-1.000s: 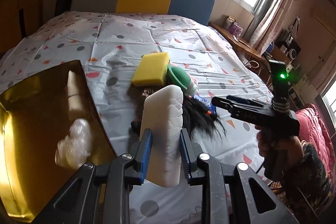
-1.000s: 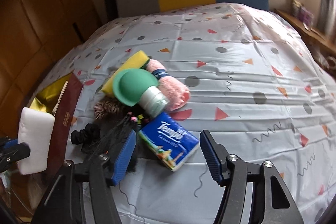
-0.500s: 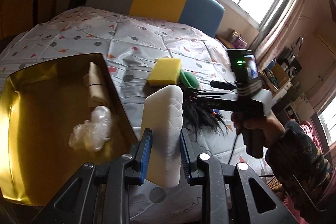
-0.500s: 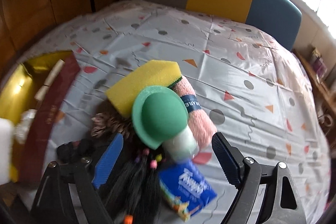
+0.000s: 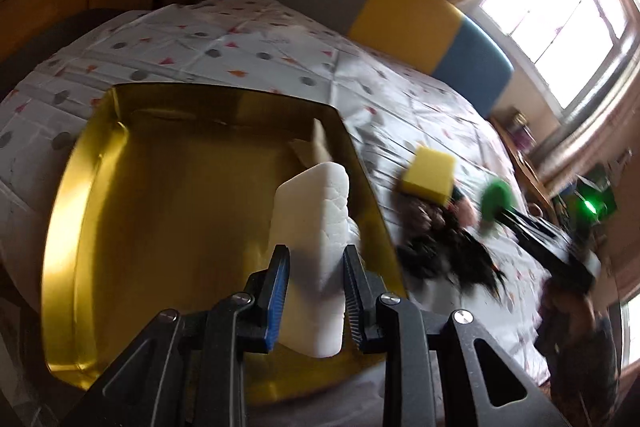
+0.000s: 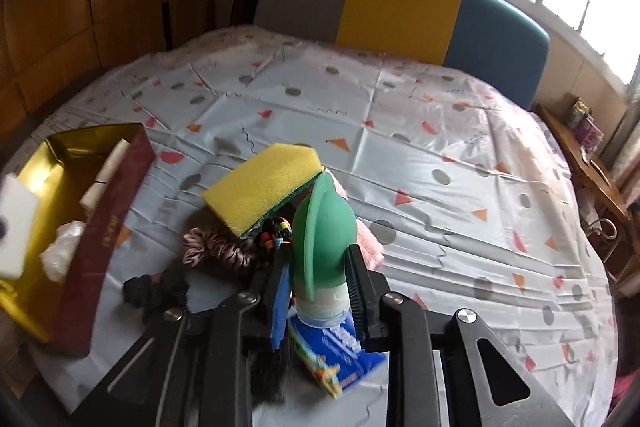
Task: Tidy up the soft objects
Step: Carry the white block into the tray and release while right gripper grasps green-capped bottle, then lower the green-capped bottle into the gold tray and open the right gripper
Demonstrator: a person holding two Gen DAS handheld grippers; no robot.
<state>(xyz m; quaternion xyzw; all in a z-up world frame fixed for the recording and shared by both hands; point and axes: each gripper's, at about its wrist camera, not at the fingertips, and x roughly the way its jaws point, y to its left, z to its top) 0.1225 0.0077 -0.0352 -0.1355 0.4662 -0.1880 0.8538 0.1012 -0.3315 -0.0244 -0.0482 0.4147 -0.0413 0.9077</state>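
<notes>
The left gripper (image 5: 314,291) pinches a white quilted foam block (image 5: 316,227) between its blue-padded fingers, holding it upright above the near right corner of a gold-lined shallow box (image 5: 80,187). The box sits at the left edge of a bed (image 6: 400,155) covered by a pale sheet printed with grey dots and red triangles. Inside the box, along its right wall, lie a cream paper roll (image 6: 106,173) and a crumpled clear plastic bundle (image 6: 60,247); its outer wall is dark red.

The right gripper (image 6: 318,289) is pressed together on a green silicone squeeze bottle with a white collar (image 6: 322,239), its fingers clamping the bottle's lower body. Under it lies a blue tissue pack (image 6: 340,351) near the bed's front edge. Just behind the bottle rests a yellow sponge with a green scouring layer (image 6: 264,187), partly on a pink fluffy cloth (image 6: 370,239). Left of the bottle are a brownish satin scrunchie (image 6: 216,247), a black scrunchie (image 6: 156,289) and what looks like a black hairpiece (image 5: 452,259) with coloured beads, though blur makes that uncertain.
</notes>
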